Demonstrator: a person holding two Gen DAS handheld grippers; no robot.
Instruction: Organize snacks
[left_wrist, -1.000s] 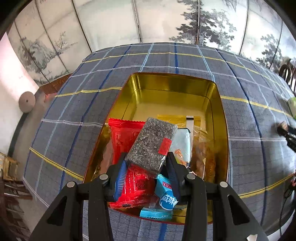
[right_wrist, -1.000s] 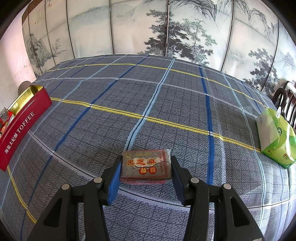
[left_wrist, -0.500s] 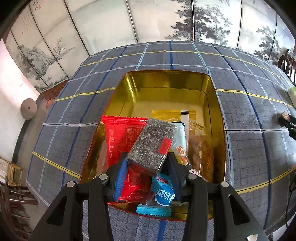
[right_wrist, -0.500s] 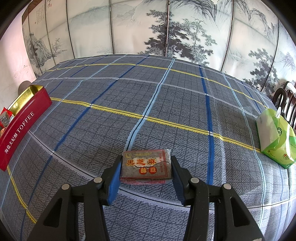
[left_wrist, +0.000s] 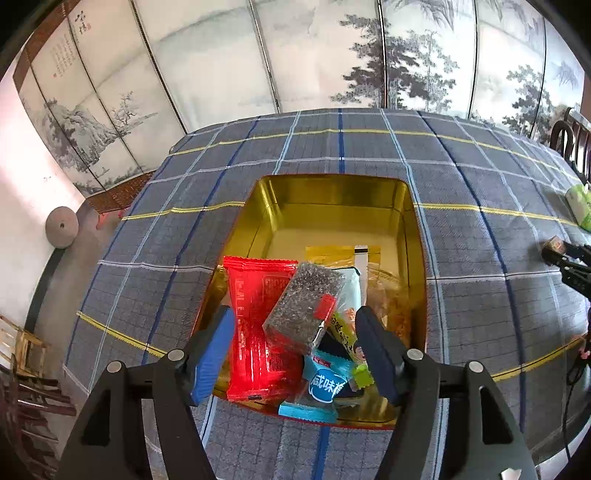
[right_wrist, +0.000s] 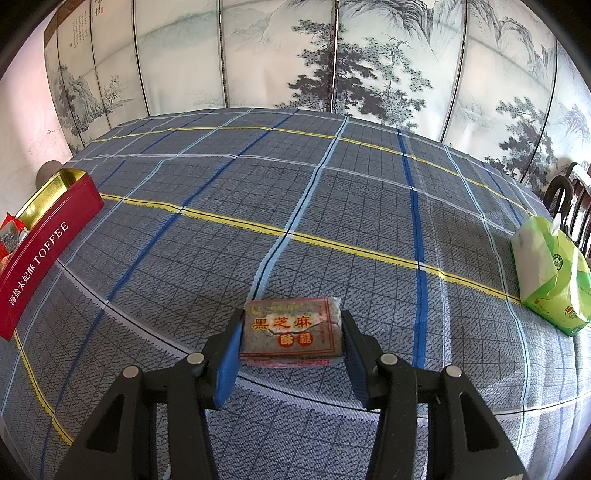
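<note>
A gold-lined toffee tin (left_wrist: 332, 195) sits on the plaid tablecloth and holds several snack packets. A black sesame bar (left_wrist: 304, 304) lies on top of a red packet (left_wrist: 258, 325). My left gripper (left_wrist: 295, 350) is open above the tin's near end, its fingers apart on either side of the pile. My right gripper (right_wrist: 291, 339) is shut on another black sesame bar (right_wrist: 291, 328), held just above the cloth. The tin also shows in the right wrist view (right_wrist: 44, 240) at the far left, red outside.
A green tissue pack (right_wrist: 546, 273) lies at the table's right side. A dark chair (right_wrist: 561, 192) stands beyond it. A painted folding screen runs behind the table. My right gripper shows in the left wrist view (left_wrist: 569, 262) at the right edge.
My left gripper has opened and let go of the sesame bar, which now lies on the pile in the tin. The left gripper has pulled back and up. The right gripper has not moved.
</note>
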